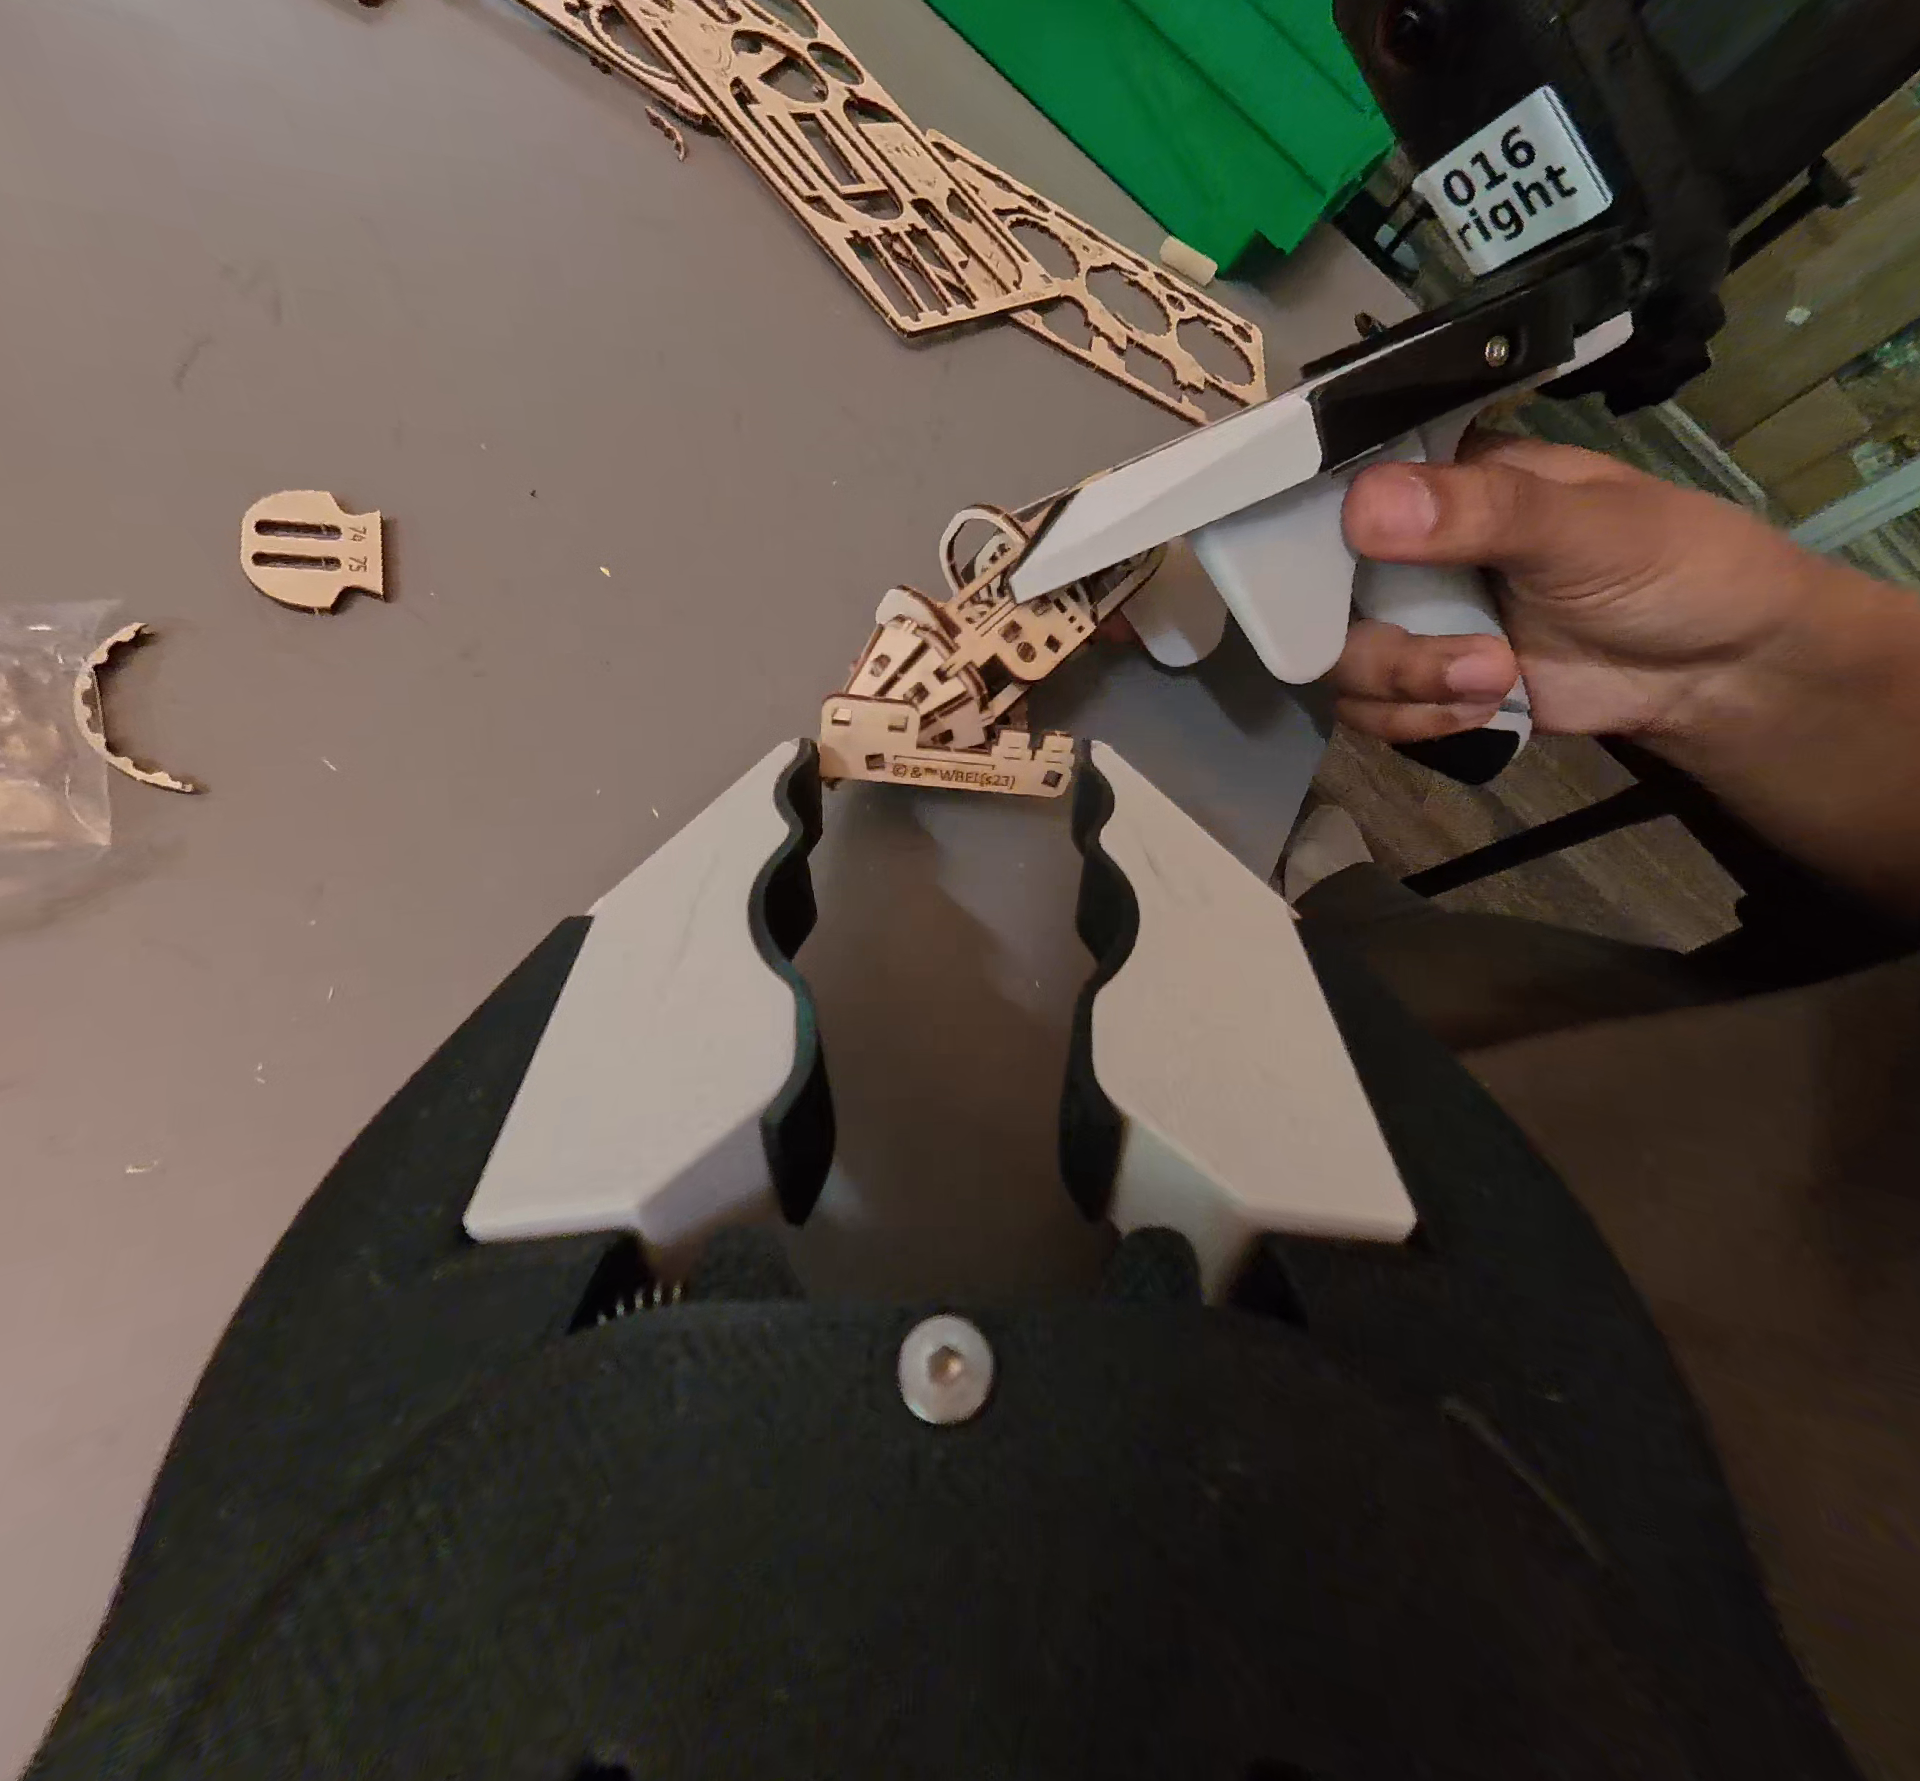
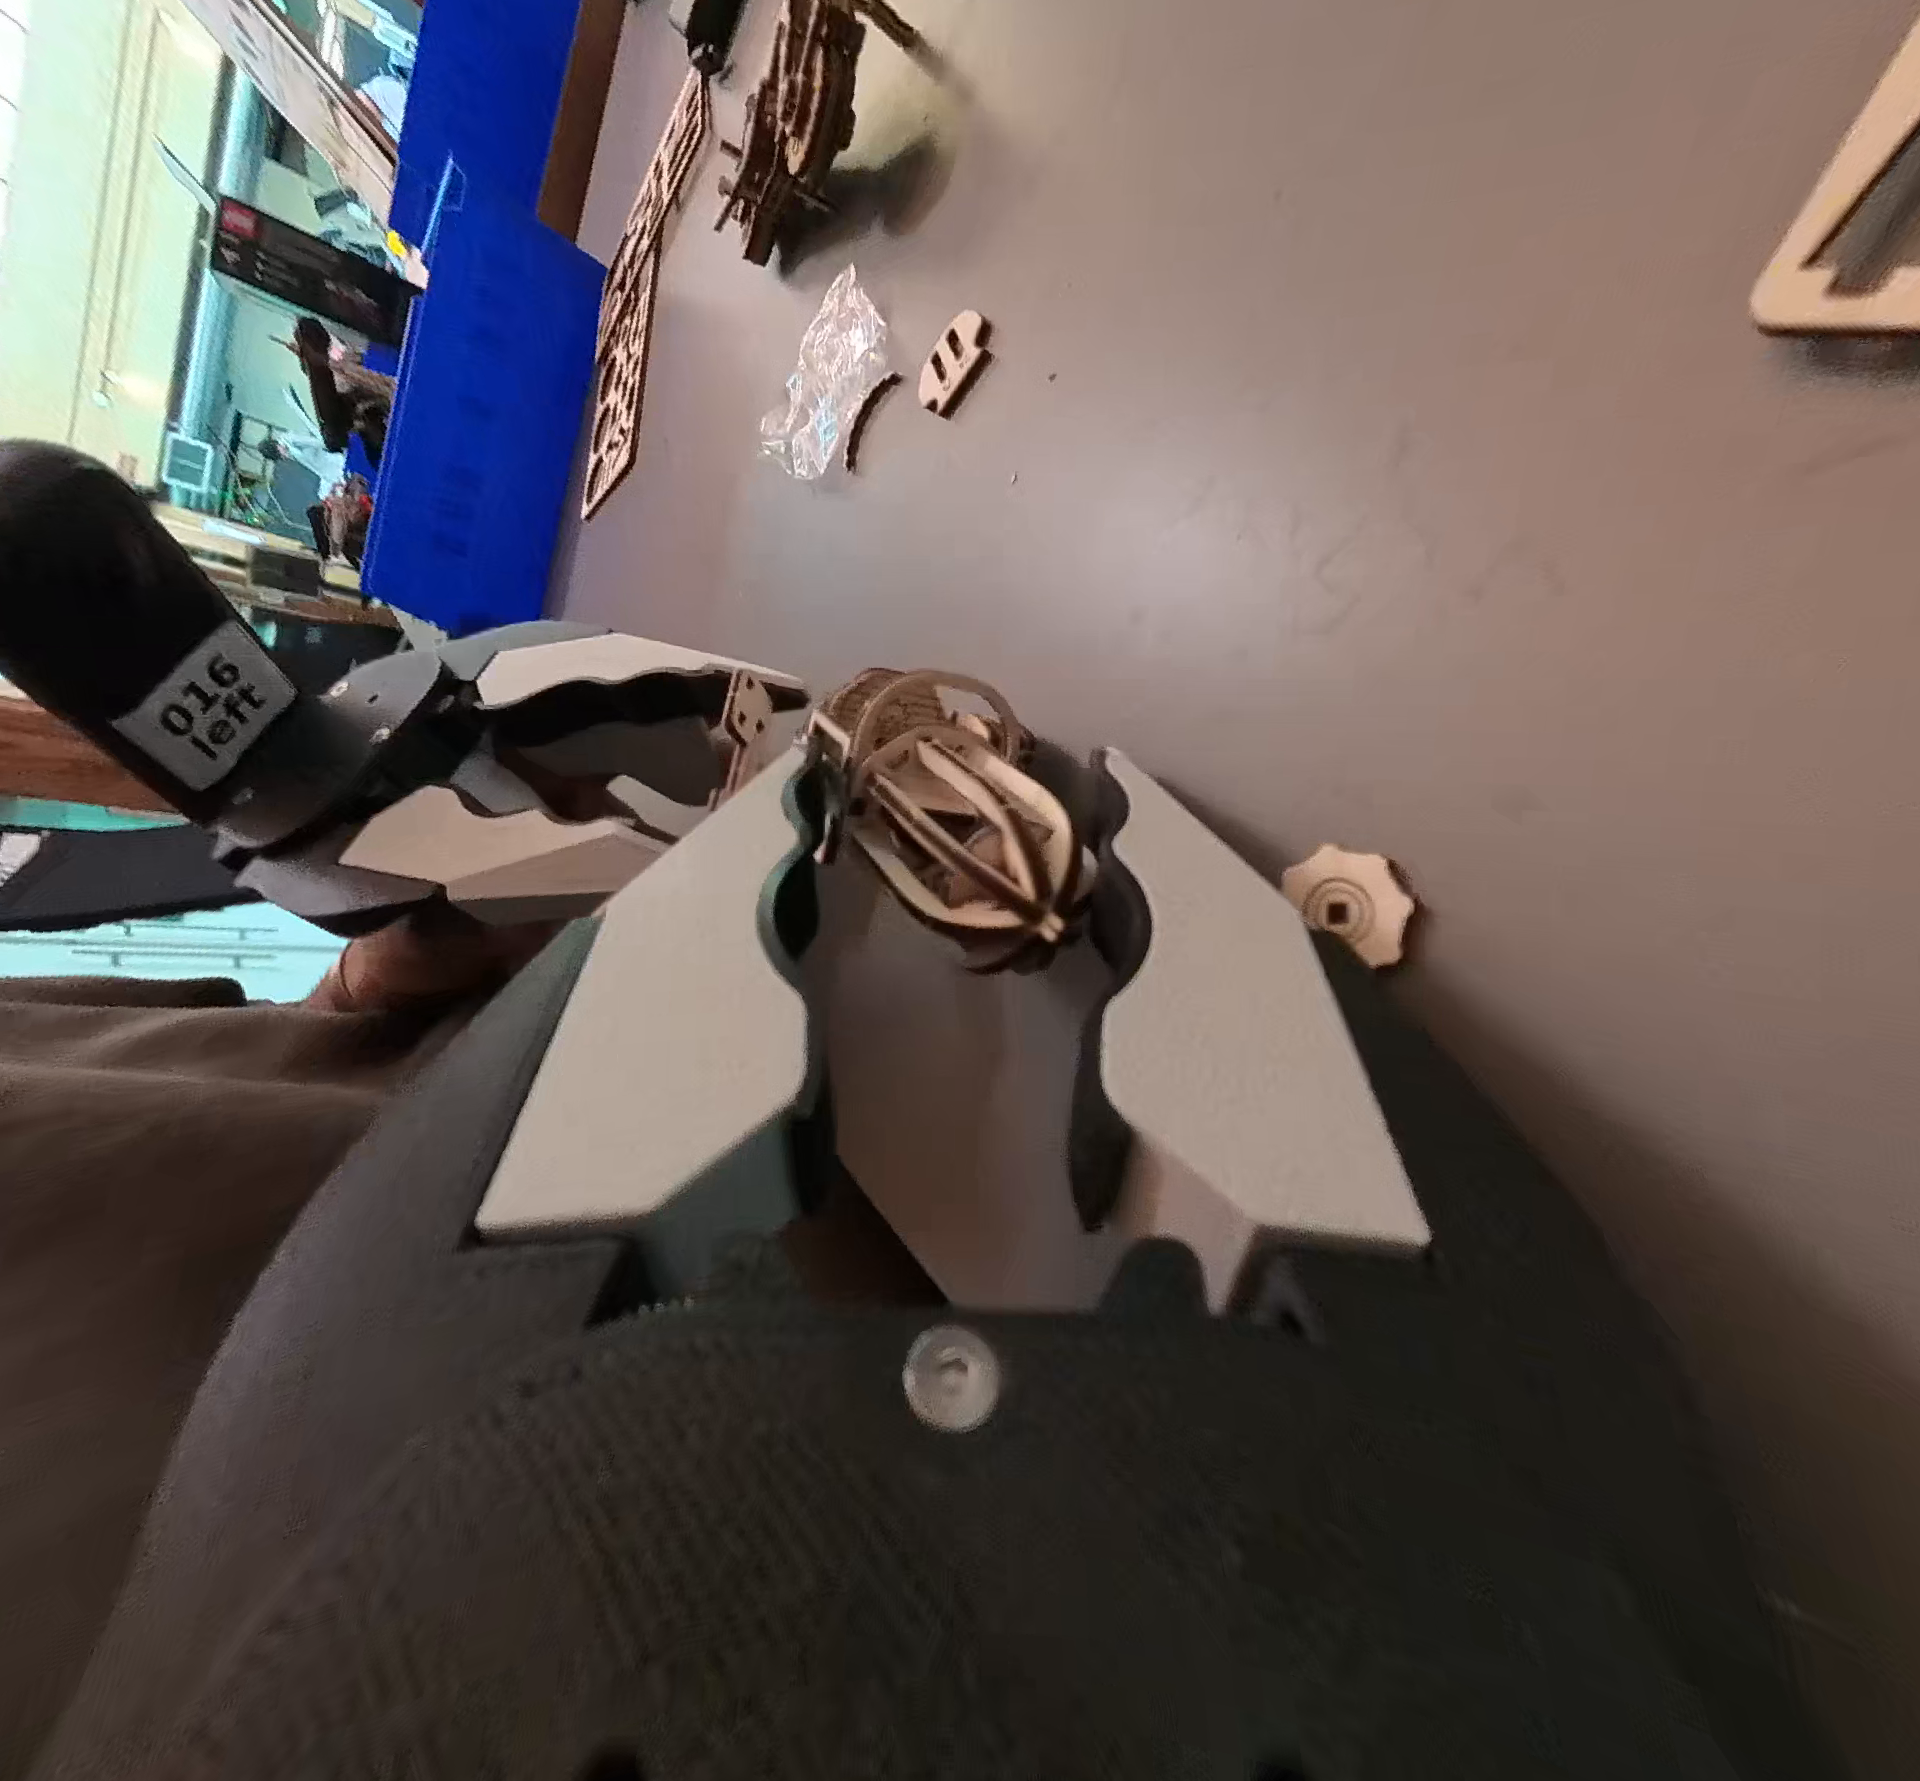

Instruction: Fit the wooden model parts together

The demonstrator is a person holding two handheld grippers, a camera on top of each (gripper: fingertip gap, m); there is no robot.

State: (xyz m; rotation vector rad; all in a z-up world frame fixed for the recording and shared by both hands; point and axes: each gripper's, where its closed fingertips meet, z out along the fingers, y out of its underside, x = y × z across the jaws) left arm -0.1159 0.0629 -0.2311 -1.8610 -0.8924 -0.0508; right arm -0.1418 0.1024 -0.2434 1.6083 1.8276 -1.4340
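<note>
My left gripper (image 1: 945, 763) is shut on a flat wooden plate (image 1: 940, 767) with square holes, pinched edge to edge between its fingertips just above the grey table (image 1: 468, 381). My right gripper (image 2: 951, 781) is shut on a rounded, ribbed wooden sub-assembly (image 2: 977, 848). In the left wrist view the right gripper (image 1: 1039, 578) comes in from the right, and its sub-assembly (image 1: 966, 651) touches the top edge of the flat plate. In the right wrist view the left gripper (image 2: 753, 729) holds the plate (image 2: 743, 729) right beside the sub-assembly.
Laser-cut wooden sheets (image 1: 831, 152) lie at the back beside a green bin (image 1: 1122, 38). A slotted wooden part (image 1: 312, 552), a toothed arc (image 1: 125, 708) and a plastic bag (image 1: 42, 744) lie at the left. A wooden knob (image 2: 1351, 905), a blue bin (image 2: 478, 277) and a built model (image 2: 810, 100) also show. The left gripper's tips are roughly 6 cm from the right gripper's.
</note>
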